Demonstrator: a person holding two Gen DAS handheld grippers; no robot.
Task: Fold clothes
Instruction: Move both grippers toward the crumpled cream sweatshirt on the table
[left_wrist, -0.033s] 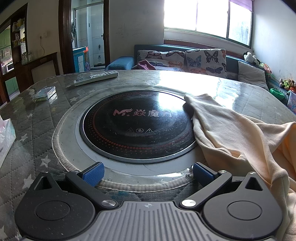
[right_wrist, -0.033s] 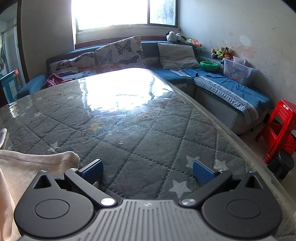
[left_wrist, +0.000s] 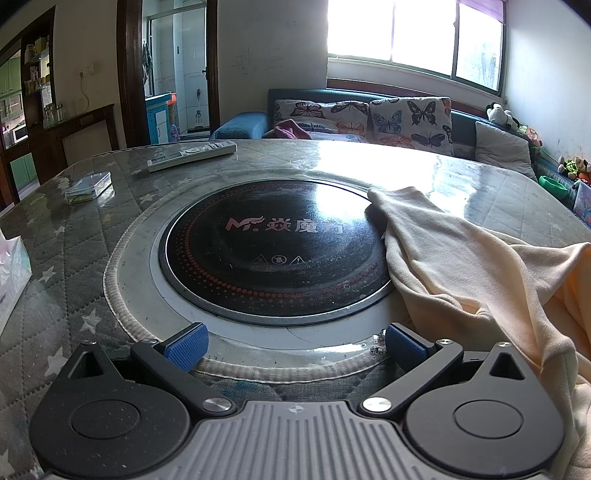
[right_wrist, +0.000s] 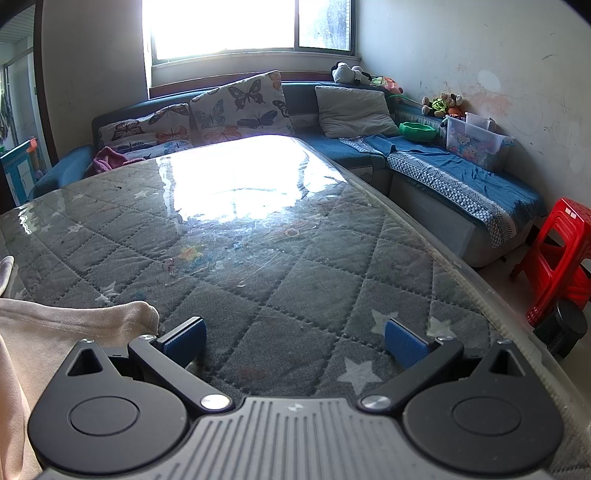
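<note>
Grey quilted star-print tabletop (right_wrist: 295, 266) under clear plastic, round black glass cooktop (left_wrist: 273, 251) partly draped by cream soft-knit garment (left_wrist: 480, 266), left gripper (left_wrist: 294, 343) and right gripper (right_wrist: 294, 341) both spread wide, clasping nothing

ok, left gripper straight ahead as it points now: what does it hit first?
Probably the black round cooktop set into the table: the open left gripper points across it. The cream garment lies off to its right; height above the table is unclear.
</note>
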